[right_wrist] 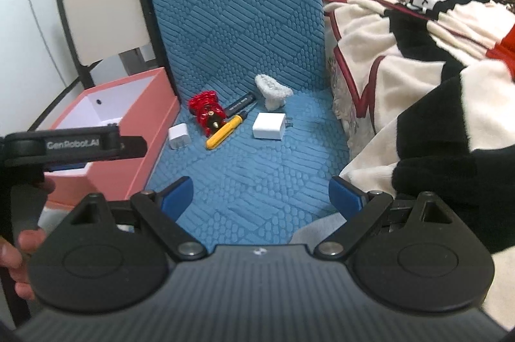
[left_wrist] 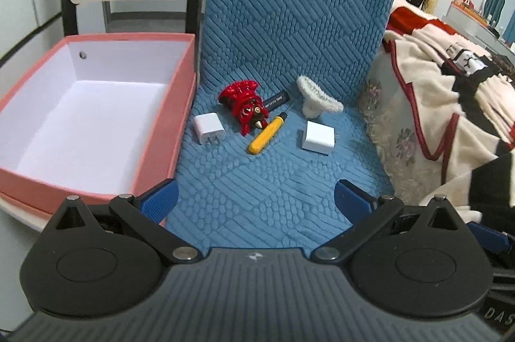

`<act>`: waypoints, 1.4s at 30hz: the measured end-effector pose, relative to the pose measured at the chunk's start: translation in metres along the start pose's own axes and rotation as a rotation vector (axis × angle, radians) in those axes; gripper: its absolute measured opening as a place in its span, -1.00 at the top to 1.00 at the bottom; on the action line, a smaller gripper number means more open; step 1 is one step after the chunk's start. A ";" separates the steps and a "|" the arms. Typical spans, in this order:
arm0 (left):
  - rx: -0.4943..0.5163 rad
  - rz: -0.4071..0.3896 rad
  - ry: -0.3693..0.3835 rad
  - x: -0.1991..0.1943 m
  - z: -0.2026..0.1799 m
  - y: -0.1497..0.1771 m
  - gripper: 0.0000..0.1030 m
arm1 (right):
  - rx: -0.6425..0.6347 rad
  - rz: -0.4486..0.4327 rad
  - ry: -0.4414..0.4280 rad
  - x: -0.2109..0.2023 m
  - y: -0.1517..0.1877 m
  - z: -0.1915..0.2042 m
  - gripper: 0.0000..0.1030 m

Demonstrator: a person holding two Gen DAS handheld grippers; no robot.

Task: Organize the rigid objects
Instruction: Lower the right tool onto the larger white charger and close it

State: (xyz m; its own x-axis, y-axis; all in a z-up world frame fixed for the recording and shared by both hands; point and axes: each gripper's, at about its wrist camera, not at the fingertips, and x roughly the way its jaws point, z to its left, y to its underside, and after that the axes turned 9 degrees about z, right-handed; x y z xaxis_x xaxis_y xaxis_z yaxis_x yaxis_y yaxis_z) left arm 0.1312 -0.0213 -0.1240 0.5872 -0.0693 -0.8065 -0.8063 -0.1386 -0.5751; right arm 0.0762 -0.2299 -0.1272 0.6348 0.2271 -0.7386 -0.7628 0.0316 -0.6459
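On a blue quilted cover (left_wrist: pixel 257 181) lie a small white charger (left_wrist: pixel 207 128), a red toy figure (left_wrist: pixel 243 105), a yellow-handled screwdriver (left_wrist: pixel 266 134), a black stick-shaped item (left_wrist: pixel 276 99), a white knitted piece (left_wrist: pixel 317 99) and a larger white charger (left_wrist: pixel 318 138). The same things show in the right wrist view: small charger (right_wrist: pixel 179 136), toy (right_wrist: pixel 207 110), screwdriver (right_wrist: pixel 223 132), large charger (right_wrist: pixel 269 125). My left gripper (left_wrist: pixel 256 197) is open and empty, well short of them. My right gripper (right_wrist: pixel 260 192) is open and empty too.
An open pink box (left_wrist: pixel 180 103) with a white inside stands left of the cover on a white chair (right_wrist: pixel 96 13). A bed with a cream, red and black blanket (right_wrist: pixel 402 52) lies to the right. The left gripper's body (right_wrist: pixel 74 148) shows at the left of the right wrist view.
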 end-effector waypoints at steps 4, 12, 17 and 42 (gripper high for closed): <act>0.033 -0.019 -0.012 0.025 -0.007 -0.010 -1.00 | 0.000 0.003 0.003 0.018 0.001 -0.004 -0.80; 0.030 -0.024 -0.046 0.078 -0.008 -0.019 -1.00 | 0.006 -0.016 0.028 0.053 -0.008 -0.005 -0.79; 0.048 -0.019 -0.078 0.108 -0.006 -0.025 -1.00 | 0.034 -0.015 0.035 0.074 -0.013 -0.004 -0.79; 0.078 -0.025 -0.128 0.167 -0.012 -0.052 -0.99 | 0.090 -0.028 0.023 0.114 -0.031 -0.007 -0.55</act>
State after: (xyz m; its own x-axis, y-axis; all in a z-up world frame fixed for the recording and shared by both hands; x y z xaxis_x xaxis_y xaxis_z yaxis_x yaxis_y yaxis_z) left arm 0.2722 -0.0380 -0.2275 0.5973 0.0600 -0.7997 -0.7975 -0.0608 -0.6002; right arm 0.1732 -0.2120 -0.1932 0.6580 0.2025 -0.7253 -0.7520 0.1257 -0.6471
